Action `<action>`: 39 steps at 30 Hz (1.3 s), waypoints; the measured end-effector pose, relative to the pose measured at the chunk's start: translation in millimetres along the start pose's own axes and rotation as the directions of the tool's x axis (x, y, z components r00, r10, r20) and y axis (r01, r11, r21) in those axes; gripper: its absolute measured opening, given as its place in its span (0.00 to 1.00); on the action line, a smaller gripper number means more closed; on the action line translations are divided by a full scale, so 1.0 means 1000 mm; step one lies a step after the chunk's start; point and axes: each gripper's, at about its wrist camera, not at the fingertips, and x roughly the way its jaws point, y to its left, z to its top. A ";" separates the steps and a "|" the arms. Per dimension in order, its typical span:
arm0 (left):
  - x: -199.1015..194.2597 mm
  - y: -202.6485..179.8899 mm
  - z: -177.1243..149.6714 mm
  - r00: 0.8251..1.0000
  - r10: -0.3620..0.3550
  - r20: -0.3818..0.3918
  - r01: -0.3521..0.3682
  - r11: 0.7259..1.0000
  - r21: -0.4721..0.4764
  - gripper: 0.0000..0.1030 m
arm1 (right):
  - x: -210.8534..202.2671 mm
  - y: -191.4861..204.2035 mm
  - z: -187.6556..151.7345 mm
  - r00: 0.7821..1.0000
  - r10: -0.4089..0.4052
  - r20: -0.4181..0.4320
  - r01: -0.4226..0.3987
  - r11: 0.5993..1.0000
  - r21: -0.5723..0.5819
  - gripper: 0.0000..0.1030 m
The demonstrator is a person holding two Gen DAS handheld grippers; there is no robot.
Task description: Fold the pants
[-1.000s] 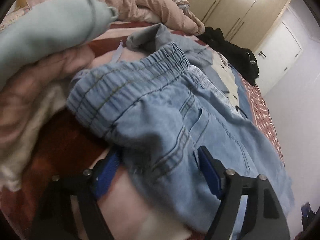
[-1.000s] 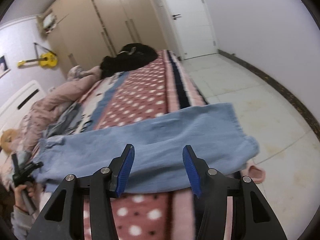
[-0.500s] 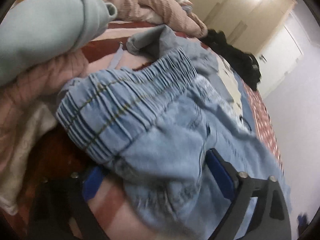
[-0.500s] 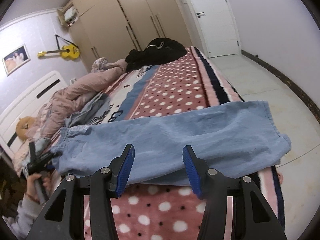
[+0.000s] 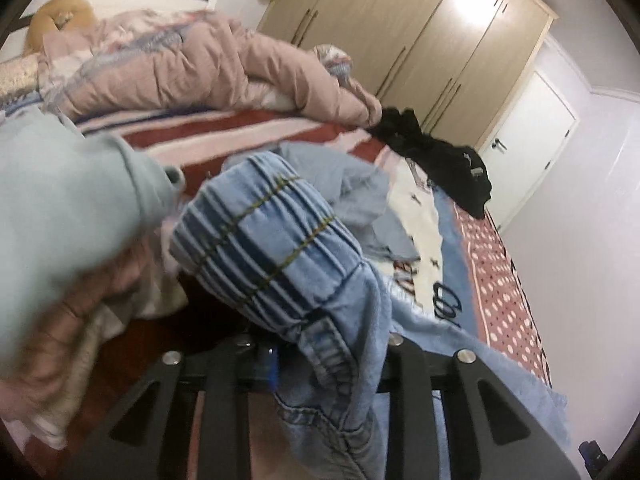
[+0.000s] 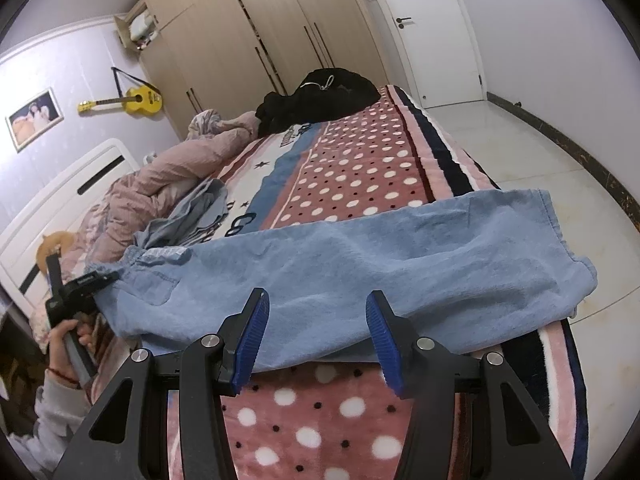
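Light blue denim pants (image 6: 360, 264) lie across the bed, waistband at the left, leg cuffs (image 6: 560, 240) hanging over the right bed edge. My left gripper (image 5: 320, 360) is shut on the pants near the elastic waistband (image 5: 264, 240), which bunches up in front of the camera; the same gripper shows in the right wrist view (image 6: 96, 280) at the waist end. My right gripper (image 6: 316, 340) is open and empty, its blue pads just in front of the pants' near edge at mid-leg.
The bed has a pink polka-dot blanket (image 6: 360, 184). A pink quilt (image 5: 200, 68) is heaped at the headboard, a grey-blue garment (image 6: 196, 208) lies beyond the waistband, black clothes (image 6: 320, 96) lie at the far end. Tiled floor (image 6: 540, 152) is at the right.
My left gripper has closed on the pants at the waistband and lifted it, and its view has tilted up. My right gripper has drawn back and up from the pants, still open.
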 end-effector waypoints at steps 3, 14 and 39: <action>-0.017 0.003 0.009 0.998 0.008 0.059 -0.008 1.000 -0.003 0.22 | 0.000 0.005 0.000 1.000 -0.001 -0.006 0.001 1.000 -0.015 0.45; -0.063 0.035 0.060 0.988 0.034 0.149 -0.040 0.998 0.041 0.21 | 0.029 0.044 -0.016 0.992 0.051 -0.117 -0.062 0.994 -0.094 0.46; -0.078 -0.142 -0.048 0.938 -0.319 -0.137 0.338 0.750 0.569 0.21 | 0.065 0.087 -0.029 0.967 0.192 -0.166 -0.213 0.970 -0.116 0.46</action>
